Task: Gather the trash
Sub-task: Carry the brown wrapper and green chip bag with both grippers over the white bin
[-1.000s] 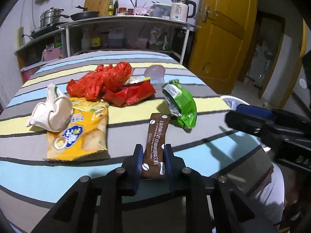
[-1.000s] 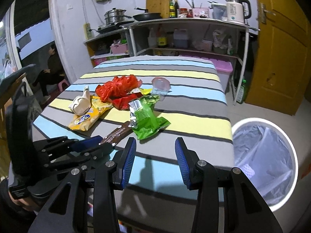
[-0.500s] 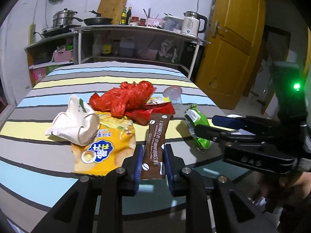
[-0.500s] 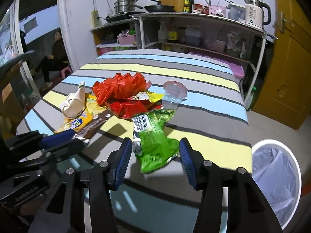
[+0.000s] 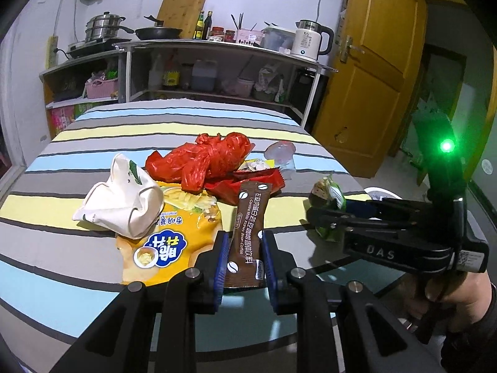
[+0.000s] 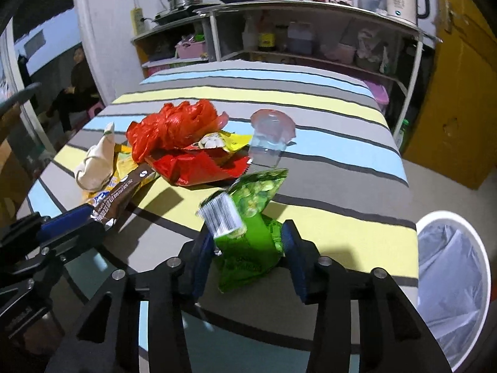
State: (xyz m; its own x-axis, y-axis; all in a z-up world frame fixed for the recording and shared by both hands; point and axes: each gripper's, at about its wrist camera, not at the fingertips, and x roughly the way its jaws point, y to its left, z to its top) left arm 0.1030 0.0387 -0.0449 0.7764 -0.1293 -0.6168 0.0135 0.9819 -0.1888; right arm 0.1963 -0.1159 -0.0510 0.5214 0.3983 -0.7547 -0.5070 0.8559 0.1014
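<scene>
Striped cloth [image 5: 62,298] in grey, yellow and pale blue covers the table, with the trash heaped mid-table. Nearest, the left gripper [image 5: 243,261] is clenched on the near end of a brown coffee sachet [image 5: 250,230], which juts toward the pile. To its right, the right gripper [image 6: 245,255] has a green snack bag [image 6: 248,233] between its blue pads, its jaws closing on the bag's lower half; a hand [image 5: 459,298] works its handle. Left of the sachet lies a yellow chip bag [image 5: 161,242], a crumpled white paper bag [image 5: 121,199] resting on its far-left corner. Farther on sit a red wrapper [image 6: 195,168], a bunched red plastic bag [image 5: 205,158] and a clear plastic cup [image 6: 270,136] lying tipped. Right of the table, on the floor, stands a white bin [image 6: 453,283] lined with clear plastic. Beyond, shelves [image 5: 217,62] carry pots and a kettle [image 5: 310,42].
</scene>
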